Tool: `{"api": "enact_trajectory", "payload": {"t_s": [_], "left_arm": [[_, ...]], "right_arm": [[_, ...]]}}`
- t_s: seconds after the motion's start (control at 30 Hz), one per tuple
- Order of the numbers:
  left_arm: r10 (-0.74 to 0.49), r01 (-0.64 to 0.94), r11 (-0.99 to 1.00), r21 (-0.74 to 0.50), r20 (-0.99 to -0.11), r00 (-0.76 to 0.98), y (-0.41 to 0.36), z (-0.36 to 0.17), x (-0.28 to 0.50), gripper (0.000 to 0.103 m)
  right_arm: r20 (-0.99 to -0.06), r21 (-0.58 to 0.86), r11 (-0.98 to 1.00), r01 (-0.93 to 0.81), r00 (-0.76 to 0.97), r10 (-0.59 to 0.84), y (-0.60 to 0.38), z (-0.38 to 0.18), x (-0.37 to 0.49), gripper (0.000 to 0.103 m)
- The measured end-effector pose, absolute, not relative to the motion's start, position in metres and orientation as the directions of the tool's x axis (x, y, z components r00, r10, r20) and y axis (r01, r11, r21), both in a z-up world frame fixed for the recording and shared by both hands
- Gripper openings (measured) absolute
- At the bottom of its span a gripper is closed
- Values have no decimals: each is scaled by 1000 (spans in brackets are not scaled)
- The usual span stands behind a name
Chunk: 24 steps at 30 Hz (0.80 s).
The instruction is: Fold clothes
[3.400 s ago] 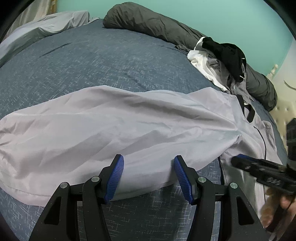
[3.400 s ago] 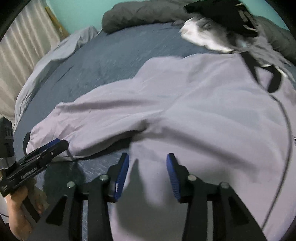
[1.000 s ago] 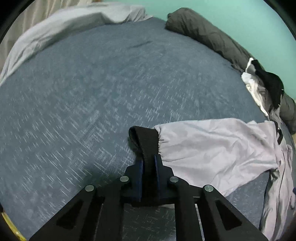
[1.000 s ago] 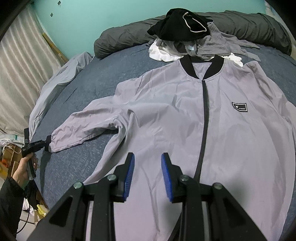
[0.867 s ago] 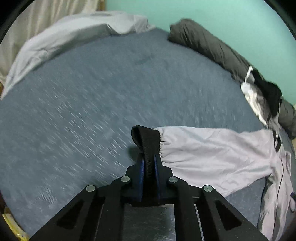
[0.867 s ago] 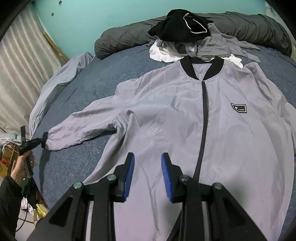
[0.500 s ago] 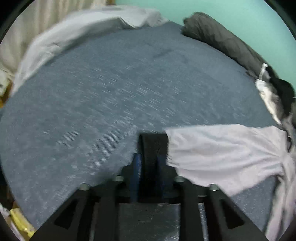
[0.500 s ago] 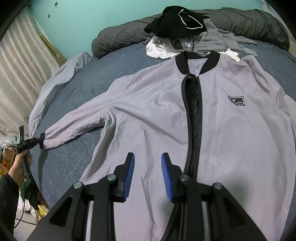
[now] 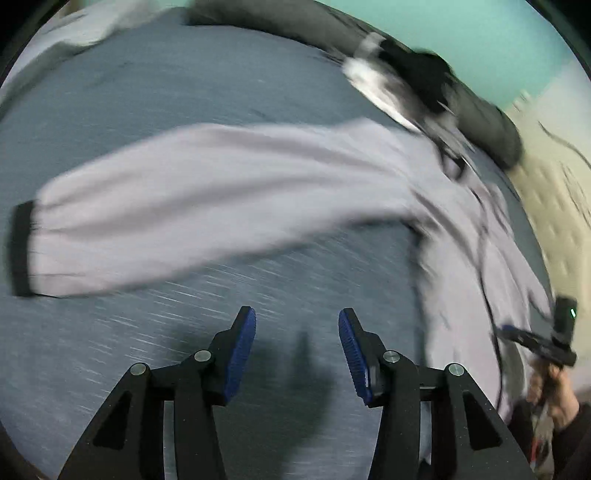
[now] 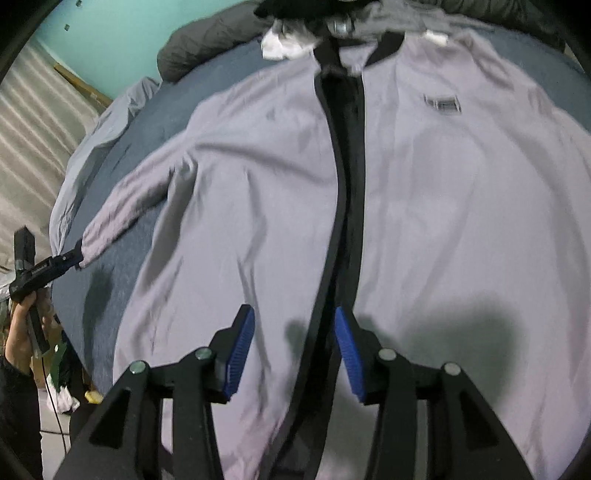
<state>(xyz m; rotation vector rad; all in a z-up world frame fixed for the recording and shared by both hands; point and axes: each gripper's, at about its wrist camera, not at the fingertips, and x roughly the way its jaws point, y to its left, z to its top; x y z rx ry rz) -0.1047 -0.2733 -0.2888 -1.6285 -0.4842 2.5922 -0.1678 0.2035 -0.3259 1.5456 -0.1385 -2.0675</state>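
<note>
Jacket point(image 10: 443, 206), one, lies spread on the bed point(image 9: 147, 110); both claws, left point(image 9: 297, 354) and right point(image 10: 293, 354), gape empty.

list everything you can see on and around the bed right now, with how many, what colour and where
jacket: one, light grey with black trim, spread flat on the bed, front open down the middle
sleeve: one in view, light grey with a black cuff, stretched out to the side on the bed
bed cover: one, blue-grey, under the jacket
clothes pile: one heap, black, white and grey, past the jacket's collar
rolled duvet: one, dark grey, along the far edge
light grey sheet: one, bunched at the bed's side
wall: teal, behind the bed
left gripper: black with blue pads, open, above bare bed cover
right gripper: black with blue pads, open, over the jacket's hem
hand: one, holding the left gripper's handle
</note>
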Motion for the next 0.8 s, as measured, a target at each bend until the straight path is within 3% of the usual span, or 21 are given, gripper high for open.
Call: {"api": "enact_trajectory", "payload": {"t_s": [0.1,0.33,0.5,0.8], "left_arm": [[292,26,-944,-330,-866,-405,-224,-291,-108,51],[302,-29,-950,-311,-890,-343,-173,-302,-105,51],[311,-43,-948,-316,-889,-335,-152,-305,-101,51],[304,-64,-952,-300,-899,-316,-133,-307,-102,51]], "right_arm": [[-857,409,-834,371,-156,-490,206,-330,-151,46],[-850,453,-823,342,-111,-514,213,-345,-127,46],[-834,473,-810,348,-121,-539,216,-342,-117,7],[-810,446,-816,369,-221,-543,242,-301,-119,3]]}}
